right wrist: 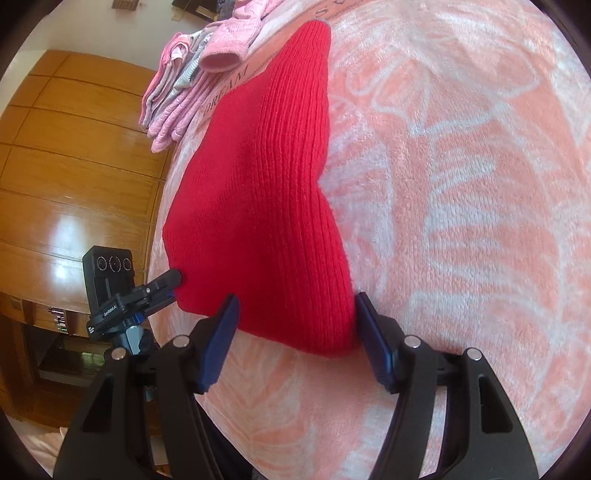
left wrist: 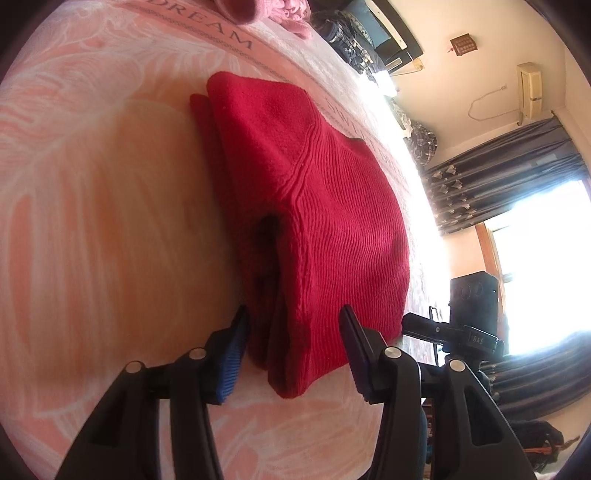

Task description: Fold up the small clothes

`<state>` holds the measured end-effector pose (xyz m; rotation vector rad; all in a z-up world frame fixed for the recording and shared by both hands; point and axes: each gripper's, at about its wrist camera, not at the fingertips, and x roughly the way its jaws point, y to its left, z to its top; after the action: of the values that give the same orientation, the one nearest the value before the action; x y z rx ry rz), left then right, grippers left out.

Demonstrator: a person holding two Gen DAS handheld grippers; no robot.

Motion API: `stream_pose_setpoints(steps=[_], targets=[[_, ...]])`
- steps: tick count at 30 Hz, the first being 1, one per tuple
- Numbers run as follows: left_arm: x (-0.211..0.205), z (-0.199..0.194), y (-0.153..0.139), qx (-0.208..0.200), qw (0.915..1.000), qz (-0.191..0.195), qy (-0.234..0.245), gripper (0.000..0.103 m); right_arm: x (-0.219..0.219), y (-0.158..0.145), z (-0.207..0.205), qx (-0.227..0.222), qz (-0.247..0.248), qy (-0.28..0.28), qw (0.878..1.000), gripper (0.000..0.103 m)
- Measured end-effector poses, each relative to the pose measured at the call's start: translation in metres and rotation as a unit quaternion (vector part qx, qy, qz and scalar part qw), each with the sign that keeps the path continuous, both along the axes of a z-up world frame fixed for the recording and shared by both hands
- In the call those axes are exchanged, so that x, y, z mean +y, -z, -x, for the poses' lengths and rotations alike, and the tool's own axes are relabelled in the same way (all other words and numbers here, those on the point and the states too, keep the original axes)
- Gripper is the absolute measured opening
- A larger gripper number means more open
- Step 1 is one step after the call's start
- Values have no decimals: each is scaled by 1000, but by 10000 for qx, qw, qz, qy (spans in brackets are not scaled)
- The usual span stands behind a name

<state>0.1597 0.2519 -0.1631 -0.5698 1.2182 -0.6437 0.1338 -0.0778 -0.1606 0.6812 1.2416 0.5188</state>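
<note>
A folded red knit garment [left wrist: 325,206] lies on the pink leaf-patterned blanket [left wrist: 92,192]. My left gripper [left wrist: 293,314] is open, its blue-padded fingers standing on either side of the garment's near folded end, where the layers show. In the right wrist view the same red garment [right wrist: 266,192] runs away from the camera on the blanket [right wrist: 461,221]. My right gripper [right wrist: 295,298] is open too and straddles its near edge. Each gripper shows in the other's view: the right gripper [left wrist: 424,325] at the garment's far side, the left gripper [right wrist: 162,286] with its tip at the garment's left corner.
A pile of folded pink and striped clothes [right wrist: 177,88] sits at the blanket's far edge, also seen as pink cloth [left wrist: 266,11]. A wooden wardrobe [right wrist: 74,166] stands beyond the bed. Dark curtains [left wrist: 509,177], a bright window and dark heaped clothes [left wrist: 351,37] lie past the other side.
</note>
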Motion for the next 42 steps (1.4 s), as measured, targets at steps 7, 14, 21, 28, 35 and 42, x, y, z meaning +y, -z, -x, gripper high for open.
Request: stream_pose_setpoints(steps=[7, 14, 21, 28, 35, 42], targets=[[-13, -9, 15, 293, 9993, 142, -176, 49, 6, -3, -1, 40, 100, -119, 9999, 44], [-13, -11, -10, 493, 9965, 667, -79, 20, 3, -17, 9, 183, -559, -144, 9982, 25], [-26, -5, -20, 81, 9984, -442, 358, 20, 12, -27, 21, -49, 648, -282, 9975, 22], [-22, 3, 5, -41, 9992, -372, 143, 23, 2, 4, 33, 41, 514, 116, 9986, 22], [-15, 23, -16, -368, 9961, -778, 173, 45, 12, -7, 34, -58, 683, 217, 9974, 37], [-18, 59, -65, -1012, 9837, -1484, -100, 71, 19, -46, 63, -589, 1534, 406, 9856, 67]])
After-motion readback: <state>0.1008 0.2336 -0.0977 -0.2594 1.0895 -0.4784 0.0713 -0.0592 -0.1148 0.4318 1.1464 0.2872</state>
